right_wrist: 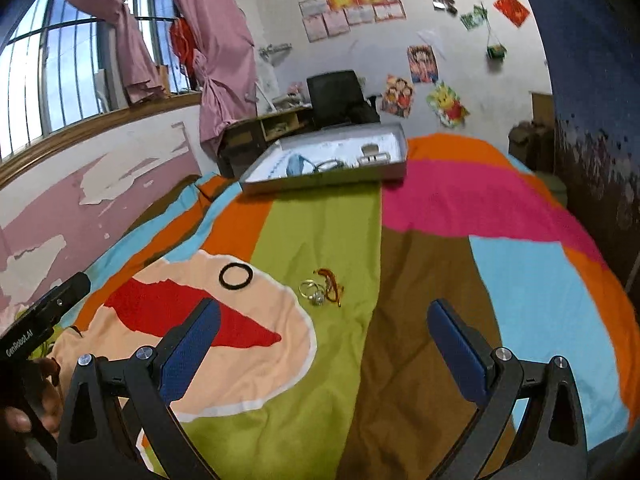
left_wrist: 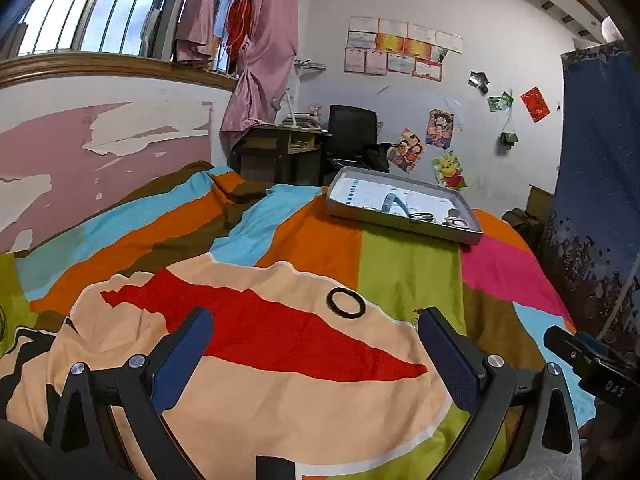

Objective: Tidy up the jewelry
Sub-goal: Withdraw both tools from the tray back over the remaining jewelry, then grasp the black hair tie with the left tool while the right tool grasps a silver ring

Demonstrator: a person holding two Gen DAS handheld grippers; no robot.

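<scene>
A black ring-shaped bangle [left_wrist: 346,303] lies flat on the colourful bedspread; it also shows in the right wrist view [right_wrist: 236,276]. Silver rings [right_wrist: 313,291] and an amber-coloured piece [right_wrist: 332,286] lie together on the green stripe. A grey tray [left_wrist: 404,222], also in the right wrist view [right_wrist: 320,182], sits further back on the bed with a blue band [left_wrist: 390,201] and several silver pieces inside. My left gripper [left_wrist: 316,324] is open and empty, just short of the bangle. My right gripper [right_wrist: 324,316] is open and empty, near the rings.
The bedspread [left_wrist: 280,380] is rumpled at the left. A peeling pink wall [left_wrist: 80,152] runs along the bed's left side. A desk and black chair [left_wrist: 352,128] stand beyond the bed. A dark blue cabinet [left_wrist: 600,180] stands at the right.
</scene>
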